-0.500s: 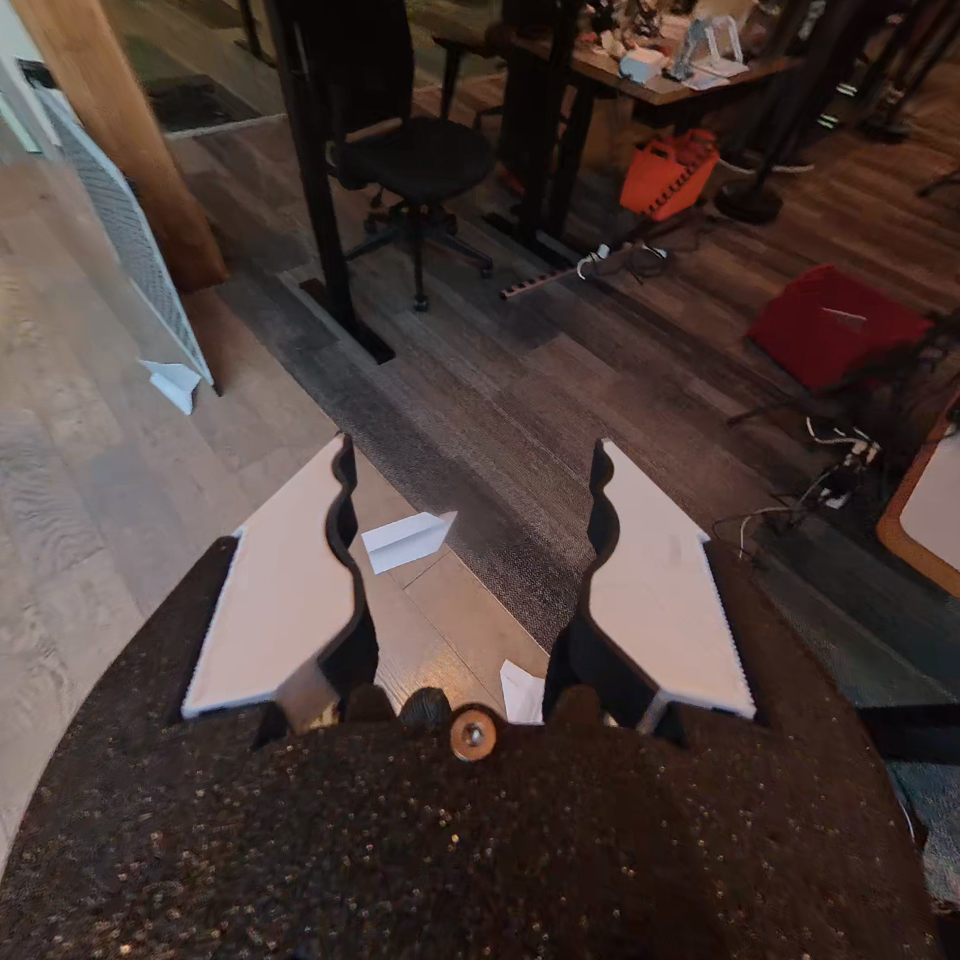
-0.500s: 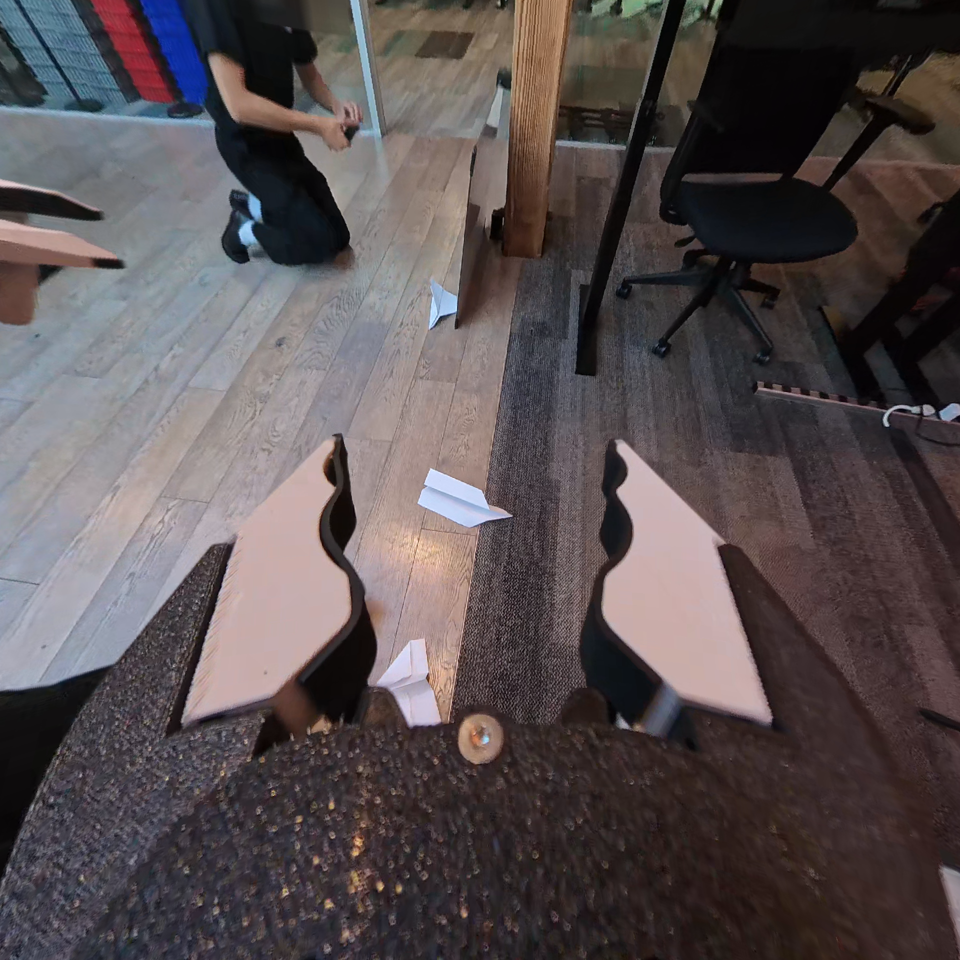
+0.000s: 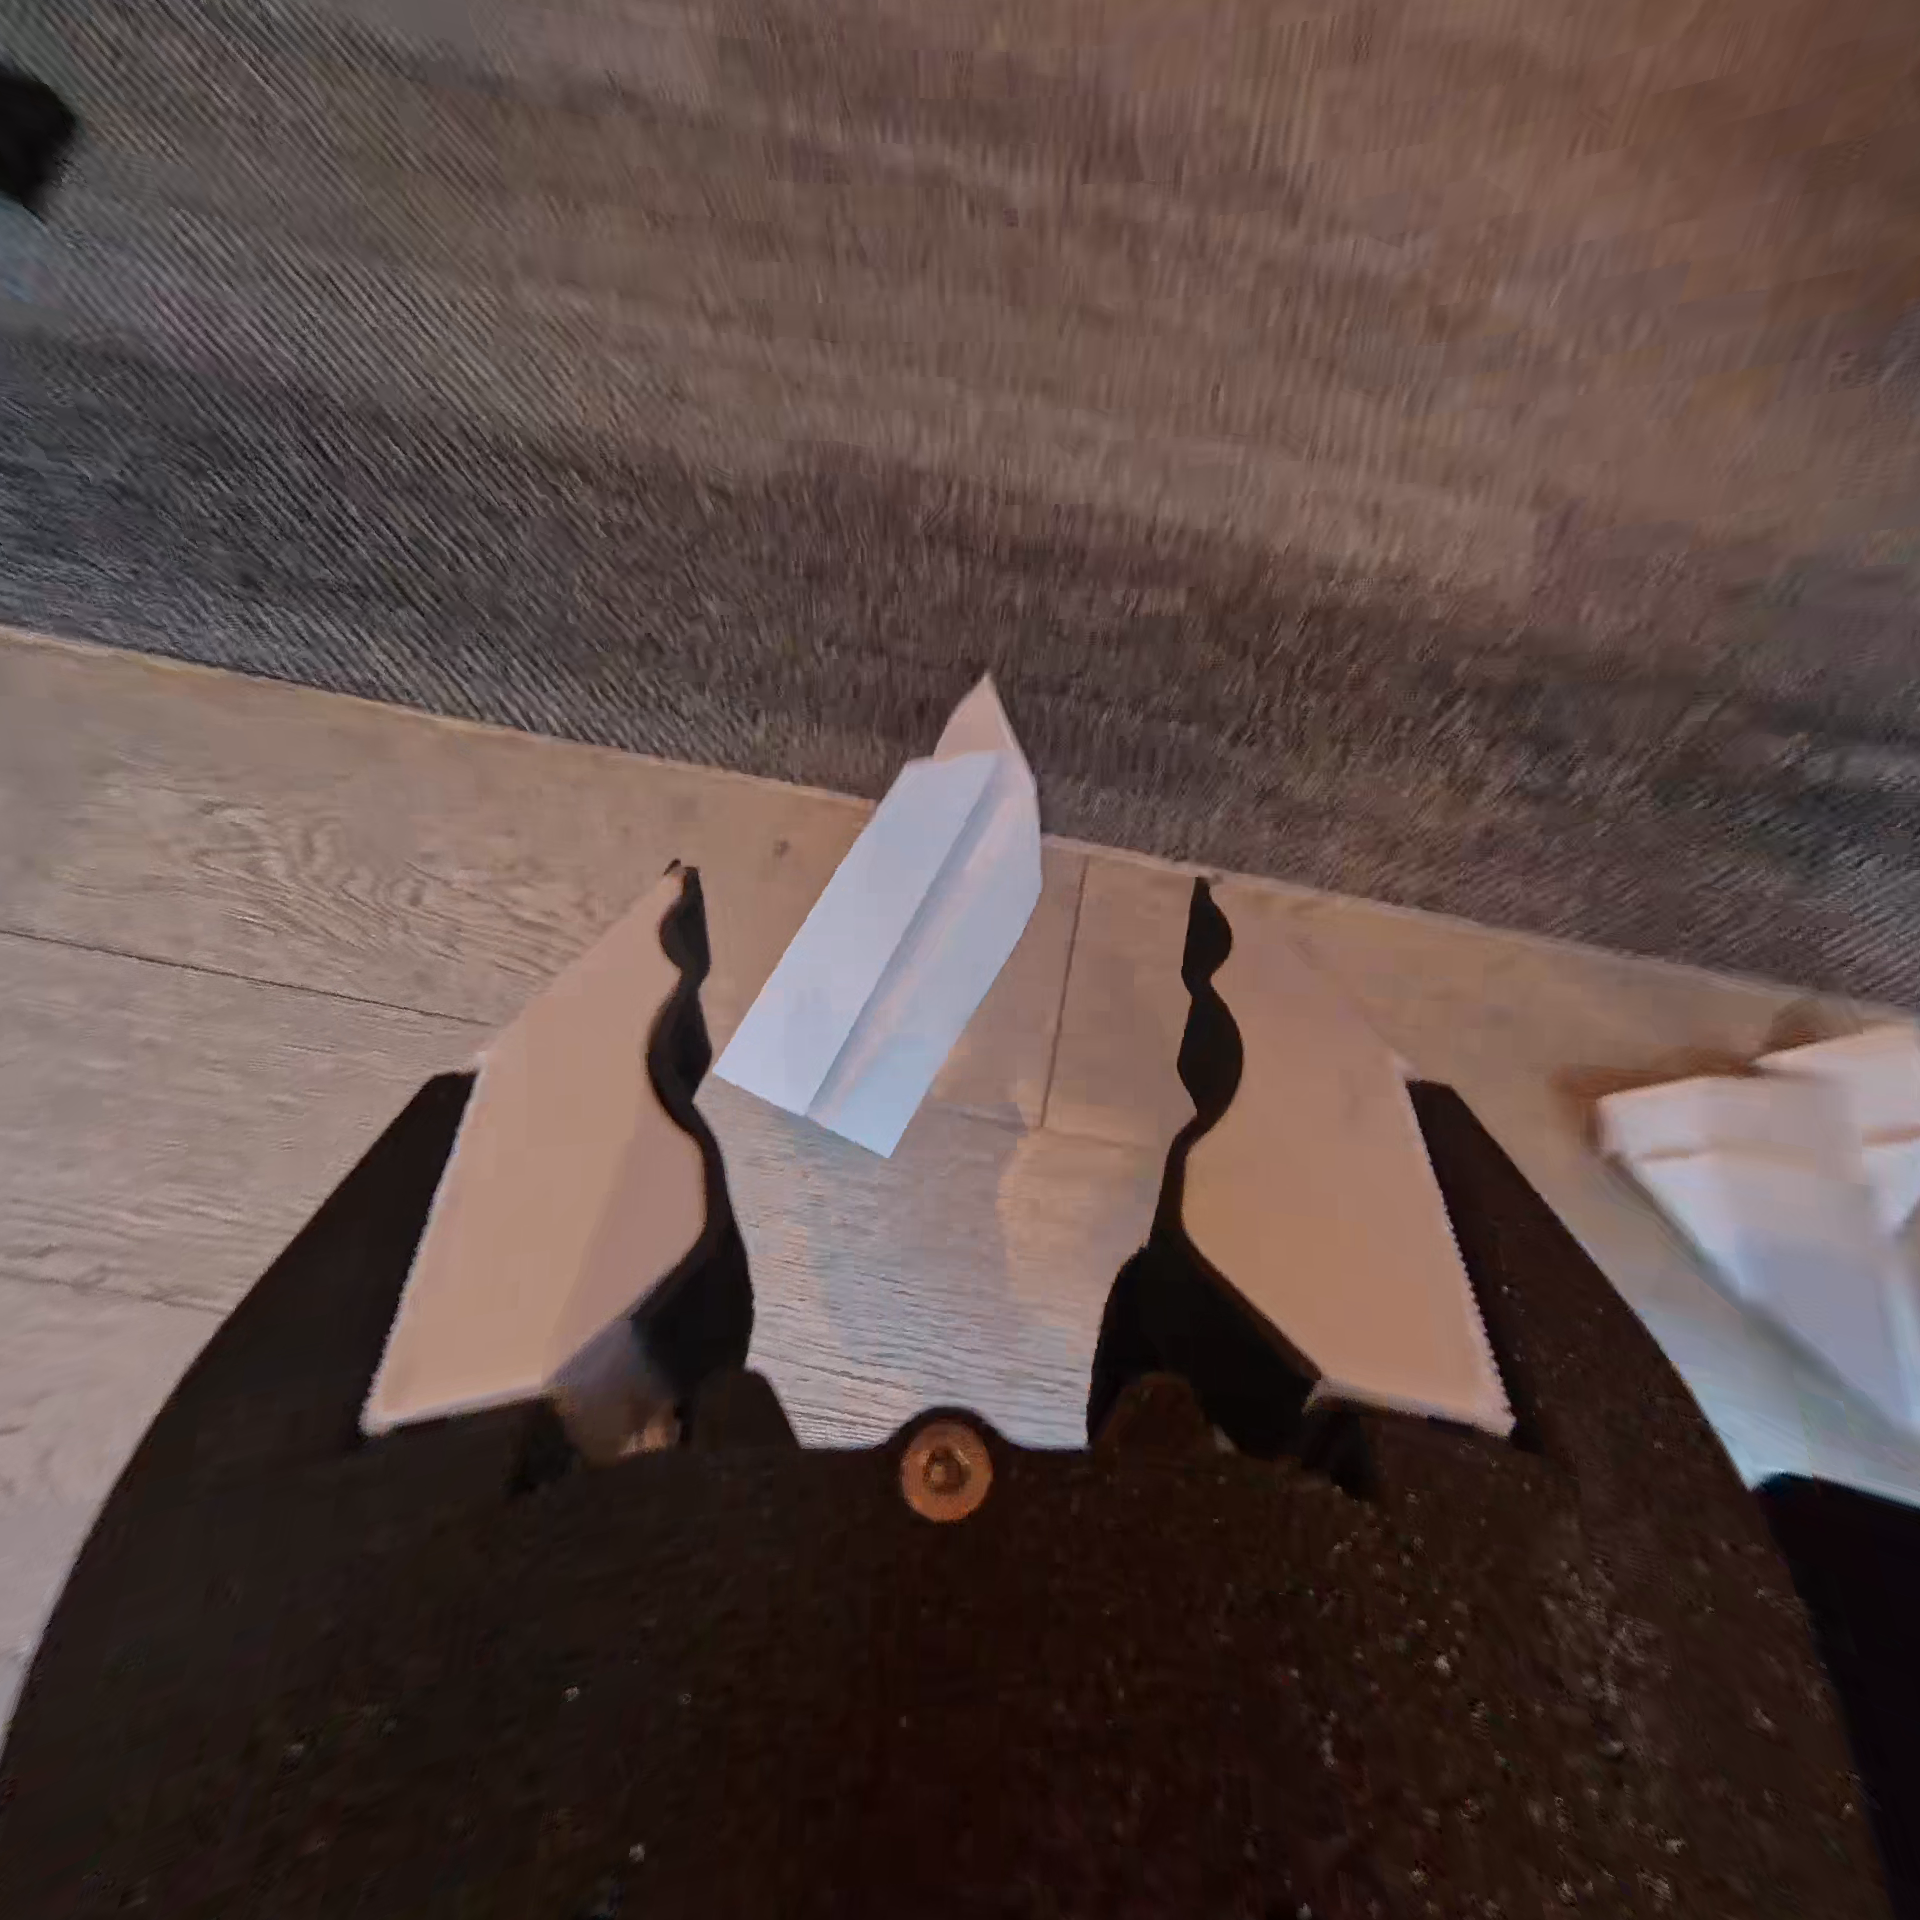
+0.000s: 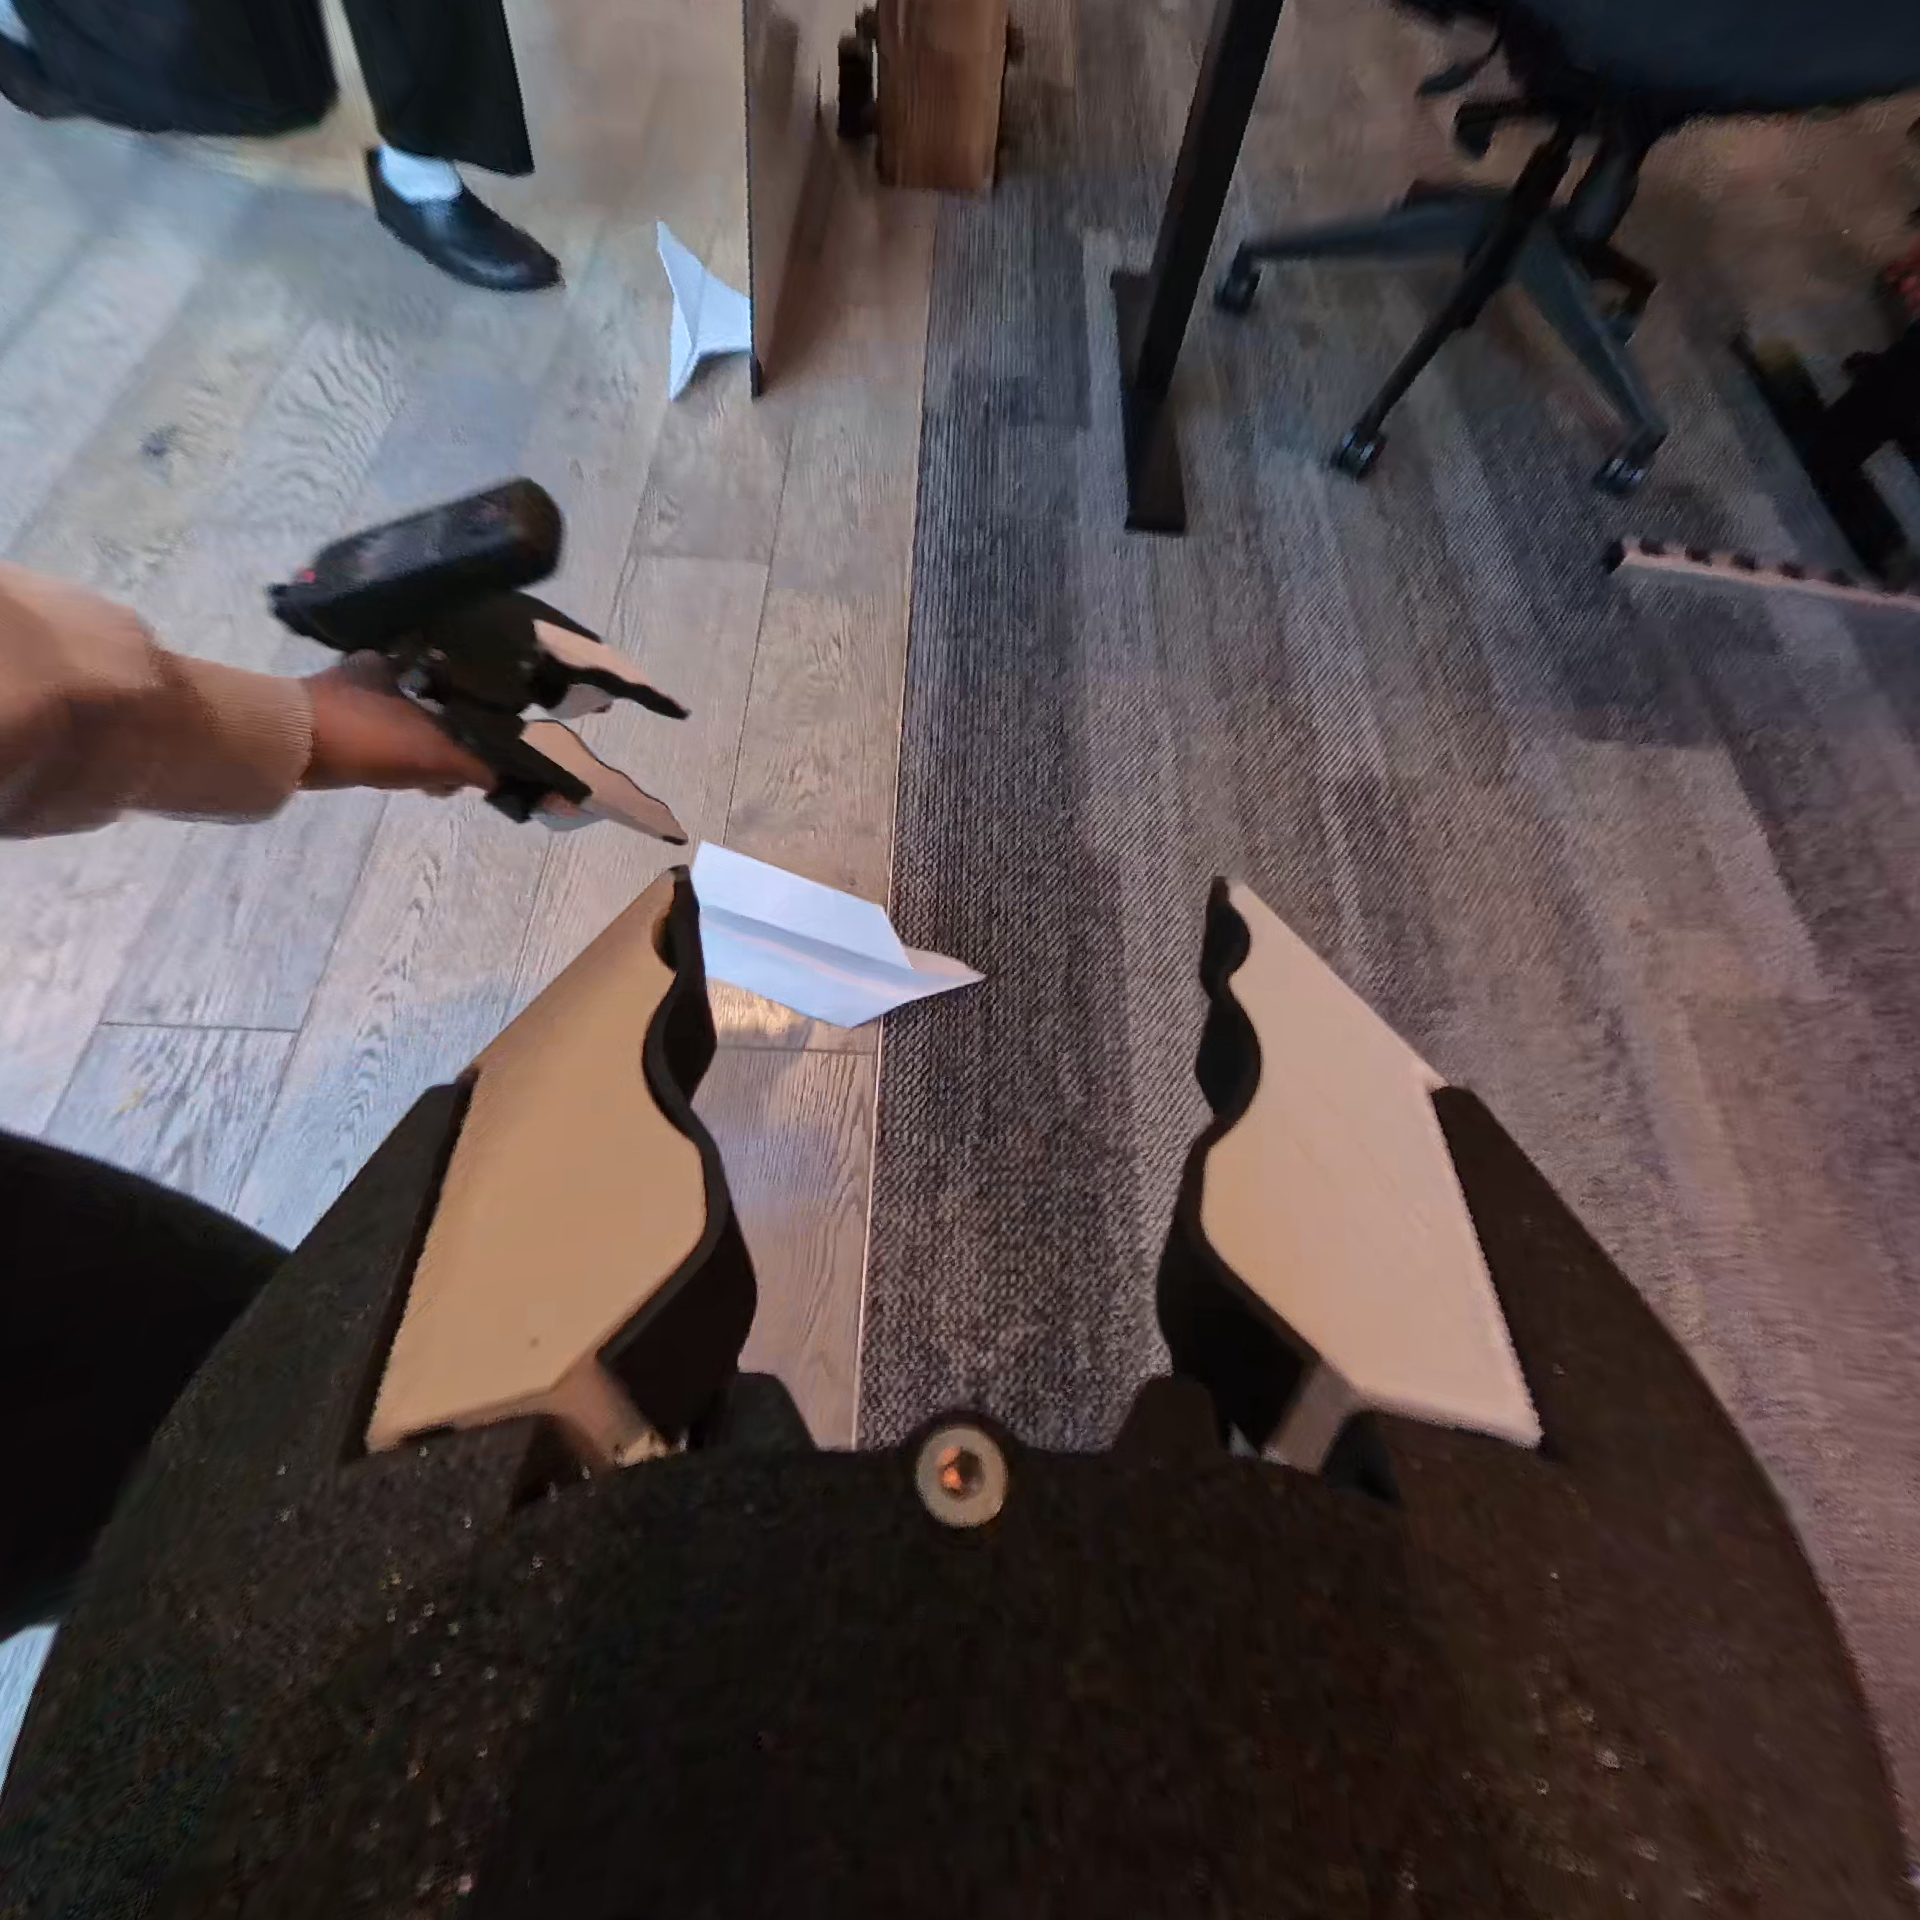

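Two floorings: wood planks (image 4: 312, 436), carpet (image 4: 1351, 831)

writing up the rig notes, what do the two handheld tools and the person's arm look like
Both tools match: the left tool and right tool each have a speckled black body, a brass-coloured screw at its centre, and two pale wedge fingers with wavy black inner edges. The arm holding the left tool wears a light pinkish-beige sleeve.

Bare wood floor (image 3: 260, 935) around paper plane (image 3: 894, 977).
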{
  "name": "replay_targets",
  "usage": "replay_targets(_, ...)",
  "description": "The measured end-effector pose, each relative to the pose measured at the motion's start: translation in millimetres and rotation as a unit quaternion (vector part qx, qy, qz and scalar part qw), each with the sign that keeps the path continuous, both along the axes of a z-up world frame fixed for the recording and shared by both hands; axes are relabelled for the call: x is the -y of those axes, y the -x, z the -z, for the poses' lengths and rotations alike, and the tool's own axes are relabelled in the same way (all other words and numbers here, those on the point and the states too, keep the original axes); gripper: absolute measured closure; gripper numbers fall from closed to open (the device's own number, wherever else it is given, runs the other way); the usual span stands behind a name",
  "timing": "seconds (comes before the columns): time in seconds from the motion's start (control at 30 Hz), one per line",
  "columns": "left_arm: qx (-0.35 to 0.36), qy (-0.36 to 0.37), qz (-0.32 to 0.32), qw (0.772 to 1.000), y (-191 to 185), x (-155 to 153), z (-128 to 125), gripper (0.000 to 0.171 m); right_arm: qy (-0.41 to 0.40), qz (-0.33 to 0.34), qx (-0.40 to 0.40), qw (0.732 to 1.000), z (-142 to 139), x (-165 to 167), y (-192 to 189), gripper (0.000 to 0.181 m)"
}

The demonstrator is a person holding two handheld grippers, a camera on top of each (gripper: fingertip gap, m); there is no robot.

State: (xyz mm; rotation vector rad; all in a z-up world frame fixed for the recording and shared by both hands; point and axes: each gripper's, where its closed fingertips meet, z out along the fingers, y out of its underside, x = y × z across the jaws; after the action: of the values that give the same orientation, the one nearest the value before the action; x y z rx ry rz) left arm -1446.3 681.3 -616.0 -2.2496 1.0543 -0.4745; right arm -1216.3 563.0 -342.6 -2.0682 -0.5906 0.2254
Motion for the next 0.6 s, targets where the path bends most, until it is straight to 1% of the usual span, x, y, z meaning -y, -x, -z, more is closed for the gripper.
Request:
replay_targets(0.07,-0.036,0.022,0.041,0.998,9,-14,80,0.079,0.022,0.003,-0.001,1.000,47,-3,8,0.086)
replay_targets(0.13,-0.066,0.038,0.078,0.994,16,-26,144,0.079,0.037,0.001,0.002,0.999,84,-5,13,0.087)
replay_targets(0.2,-0.091,0.055,0.099,0.989,22,-38,196,0.080,0.046,0.002,0.002,0.999,111,-7,17,0.087)
replay_targets(0.27,-0.105,0.090,0.115,0.984,24,-42,235,0.087,0.046,0.008,-0.005,0.999,126,-10,20,0.089)
replay_targets(0.3,-0.107,0.118,0.126,0.979,24,-37,248,0.103,0.046,0.013,-0.011,0.999,131,-11,22,0.089)
replay_targets(0.33,-0.100,0.151,0.133,0.975,22,-29,256,0.135,0.045,0.018,-0.015,0.999,133,-11,23,0.090)
replay_targets(0.37,-0.082,0.184,0.131,0.971,16,-20,258,0.169,0.044,0.022,-0.018,0.999,132,-11,26,0.090)
replay_targets(0.4,-0.055,0.209,0.126,0.968,9,-12,252,0.171,0.042,0.025,-0.021,0.999,126,-11,28,0.090)
replay_targets(0.43,-0.032,0.210,0.116,0.970,2,-7,238,0.171,0.039,0.028,-0.024,0.999,117,-10,30,0.091)
replay_targets(0.47,-0.005,0.203,0.107,0.973,-7,-4,217,0.171,0.035,0.031,-0.027,0.999,104,-9,32,0.091)
replay_targets(0.5,0.030,0.204,0.097,0.974,-16,1,189,0.171,0.033,0.033,-0.029,0.998,89,-7,33,0.091)
replay_targets(0.53,0.065,0.198,0.087,0.974,-25,5,154,0.171,0.030,0.034,-0.032,0.998,73,-5,34,0.091)
replay_targets(0.6,0.122,0.173,0.078,0.974,-40,17,73,0.171,0.022,0.036,-0.036,0.998,36,2,34,0.091)
